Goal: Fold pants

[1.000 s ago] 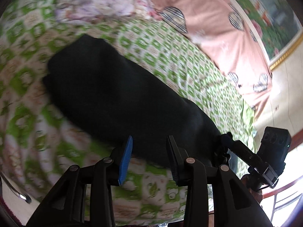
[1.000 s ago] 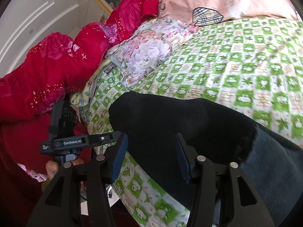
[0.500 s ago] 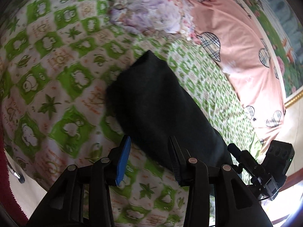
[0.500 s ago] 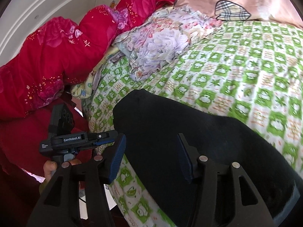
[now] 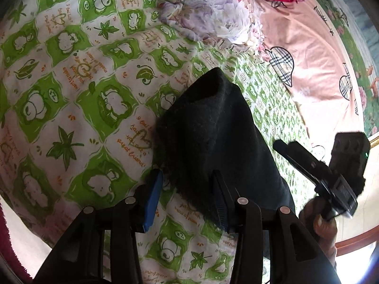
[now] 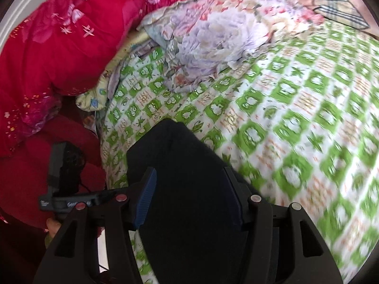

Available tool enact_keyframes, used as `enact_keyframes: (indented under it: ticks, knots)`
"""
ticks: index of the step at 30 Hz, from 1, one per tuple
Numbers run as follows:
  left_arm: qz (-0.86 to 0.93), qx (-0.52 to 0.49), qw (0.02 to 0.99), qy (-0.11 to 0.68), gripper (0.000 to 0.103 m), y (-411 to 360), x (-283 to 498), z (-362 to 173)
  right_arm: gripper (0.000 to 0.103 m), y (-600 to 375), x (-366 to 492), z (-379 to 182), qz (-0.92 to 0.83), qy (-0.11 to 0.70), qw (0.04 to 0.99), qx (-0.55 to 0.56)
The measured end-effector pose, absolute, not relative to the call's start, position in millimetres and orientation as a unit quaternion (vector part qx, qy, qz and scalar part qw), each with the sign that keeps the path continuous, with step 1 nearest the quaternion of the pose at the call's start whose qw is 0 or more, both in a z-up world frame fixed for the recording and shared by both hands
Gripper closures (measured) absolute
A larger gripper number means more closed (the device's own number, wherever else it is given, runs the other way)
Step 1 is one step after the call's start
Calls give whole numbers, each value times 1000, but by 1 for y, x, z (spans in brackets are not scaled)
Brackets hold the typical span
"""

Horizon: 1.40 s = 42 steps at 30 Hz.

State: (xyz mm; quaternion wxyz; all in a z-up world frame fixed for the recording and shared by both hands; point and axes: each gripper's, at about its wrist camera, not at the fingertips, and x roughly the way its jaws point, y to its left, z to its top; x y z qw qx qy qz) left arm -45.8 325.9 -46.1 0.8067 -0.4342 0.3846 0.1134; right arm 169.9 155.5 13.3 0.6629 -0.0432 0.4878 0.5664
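Observation:
Dark folded pants point(image 5: 213, 123) lie as a long strip on a green-and-white patterned bed sheet point(image 5: 71, 94). My left gripper point(image 5: 187, 189) hovers over the strip's near left edge. Its jaws are opening; the fabric edge lies between them, and the pads do not press on it. In the right wrist view the pants point(image 6: 180, 156) fill the gap of my right gripper point(image 6: 189, 187), which is open just above the cloth. The right gripper point(image 5: 317, 172), held by a hand point(image 5: 319, 227), shows beside the pants in the left wrist view. The left gripper point(image 6: 66, 198) appears low on the left.
A crumpled floral cloth point(image 6: 213, 42) lies beyond the pants' far end. A red quilt point(image 6: 47, 59) is piled at the bed's left side, and a pink sheet with checked hearts point(image 5: 308, 59) covers the far part. The bed's edge point(image 6: 106, 165) drops off left of the pants.
Both grippers have travelled along the pants toward the rounded far end, which now sits closer in both views. The left view has rolled, and the jaws stand slightly wider.

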Motion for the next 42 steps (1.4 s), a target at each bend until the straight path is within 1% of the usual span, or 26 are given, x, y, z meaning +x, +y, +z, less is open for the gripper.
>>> enact_keyframes:
  ticks: [4,9,16,18,19,21,22,23,24,25,28,35,38,42]
  knots:
    - [113,-448,802,379,60,333,-43,-48,45,182,181,5,576,502,643,-51]
    - [120,-466,795,370,60,339,-49,-48,45,217,183,-1,595,504,618,-97]
    - [124,-450,801,375,60,338,-39,-49,45,249,177,-20,604,522,580,-158]
    - [126,-440,807,374,62,336,-34,-49,46,252,175,-23,605,520,580,-165]
    - [128,-434,809,375,63,335,-32,-49,54,252,174,-24,605,521,579,-164]
    - [133,-420,815,377,66,332,-28,-47,63,251,172,-22,606,519,582,-160]
    - [134,-416,816,378,72,332,-27,-47,68,250,170,-21,605,515,585,-159]
    - [133,-413,817,380,75,331,-25,-46,70,249,169,-19,604,513,589,-157]
    - [134,-411,819,379,76,329,-24,-43,73,246,169,-16,604,510,593,-154]
    - [132,-409,821,375,80,328,-25,-41,74,243,169,-13,605,506,597,-148]
    - [123,-394,835,364,83,320,-26,-26,76,229,167,5,606,493,611,-128]
    - [90,-377,859,333,84,299,-27,15,77,175,162,58,612,444,651,-75]
    - [59,-366,873,318,84,281,-25,37,78,143,160,77,607,424,671,-45]
    - [10,-326,895,305,84,241,-18,69,79,92,157,97,595,395,700,-14]
